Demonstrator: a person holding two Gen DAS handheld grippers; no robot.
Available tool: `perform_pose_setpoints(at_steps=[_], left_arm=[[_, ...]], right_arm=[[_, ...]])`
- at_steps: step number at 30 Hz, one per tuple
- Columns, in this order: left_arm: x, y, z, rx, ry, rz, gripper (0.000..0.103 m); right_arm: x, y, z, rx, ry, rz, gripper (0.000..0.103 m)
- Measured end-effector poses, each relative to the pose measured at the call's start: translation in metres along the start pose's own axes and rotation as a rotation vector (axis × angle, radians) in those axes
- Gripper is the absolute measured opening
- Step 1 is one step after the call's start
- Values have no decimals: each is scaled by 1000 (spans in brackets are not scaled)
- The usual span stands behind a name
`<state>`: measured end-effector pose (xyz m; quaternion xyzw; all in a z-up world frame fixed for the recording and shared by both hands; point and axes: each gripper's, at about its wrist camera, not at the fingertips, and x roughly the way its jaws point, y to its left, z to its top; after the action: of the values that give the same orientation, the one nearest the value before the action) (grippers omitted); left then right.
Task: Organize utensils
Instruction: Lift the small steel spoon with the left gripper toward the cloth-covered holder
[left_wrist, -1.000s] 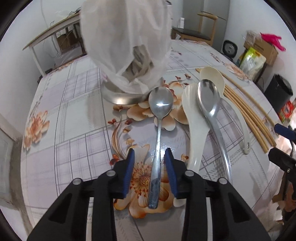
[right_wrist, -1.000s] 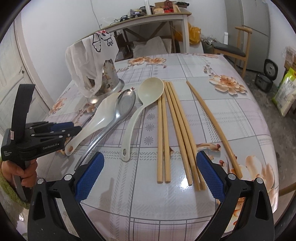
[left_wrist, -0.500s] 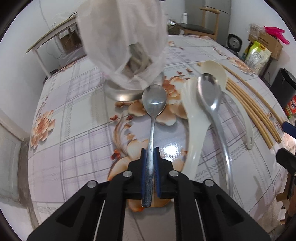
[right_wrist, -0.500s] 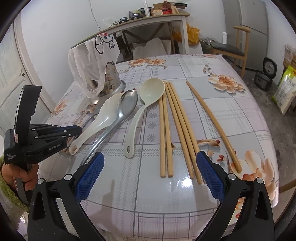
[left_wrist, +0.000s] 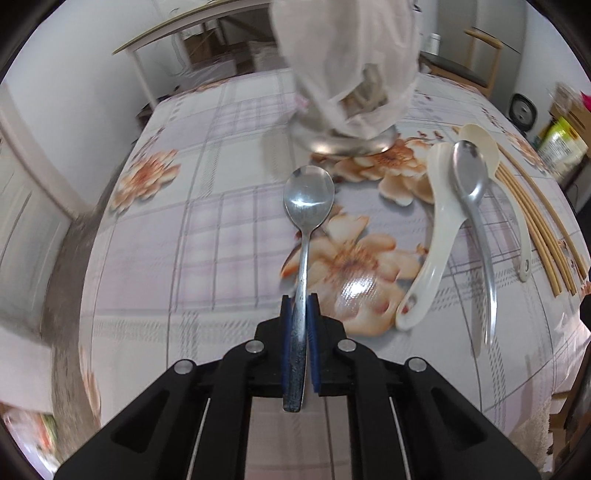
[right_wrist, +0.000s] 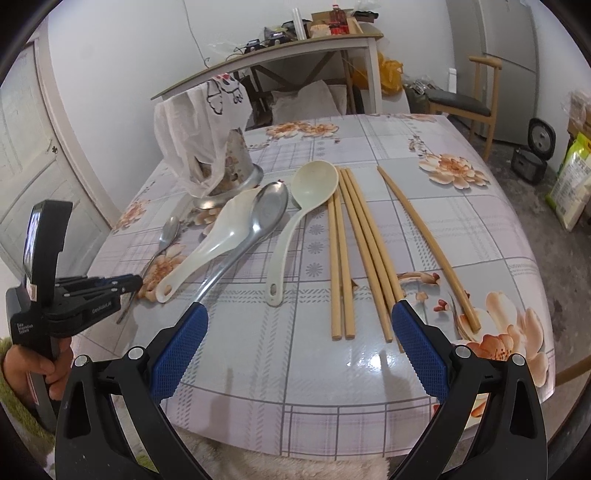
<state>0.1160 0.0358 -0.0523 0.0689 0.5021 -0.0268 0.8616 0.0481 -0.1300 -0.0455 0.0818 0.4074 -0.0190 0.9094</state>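
Flowered tablecloth (left_wrist: 207, 236) covers the whole table. At the bottom centre of the left wrist view, the left gripper (left_wrist: 300, 306) has just closed and is clenched on the handle of a small steel spoon (left_wrist: 308, 199), whose bowl points to the upper frame. The right gripper (right_wrist: 299, 332) stands wide, grasping nothing. Right of the held spoon lie a white ladle (left_wrist: 436, 221), a steel ladle (left_wrist: 471, 184) and chopsticks (right_wrist: 362, 236).

Left gripper (left_wrist: 299, 314) clamped; right gripper (right_wrist: 299, 332) spread wide.
Left: blue fingers (left_wrist: 285, 332) pinched on a small metal spoon (left_wrist: 308, 199) handle, pointed steeply down, held by a hand (right_wrist: 33, 369) in a green sleeve. Right: fingers (right_wrist: 181, 350) well apart, nothing between, angled down over the table (right_wrist: 295, 387).
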Motion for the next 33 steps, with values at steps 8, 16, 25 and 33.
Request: perform_pose_setpoints(at_steps=[8,16,25,33], left_arm=[[-14,5,-20,-102,51,-87,8],[-33,10,-10,-78,-1,-252,32],[-1,27,36,34,-57,-176,33],[23,24,50,99,-33,-174,33]], right_arm=[[-5,4,-2,-13,-8,20,95],[-3,6,-2,-20,-2,19,95],[10,9,-2,-31,31,12,95],[24,9,-2,-36,61,-10,95]])
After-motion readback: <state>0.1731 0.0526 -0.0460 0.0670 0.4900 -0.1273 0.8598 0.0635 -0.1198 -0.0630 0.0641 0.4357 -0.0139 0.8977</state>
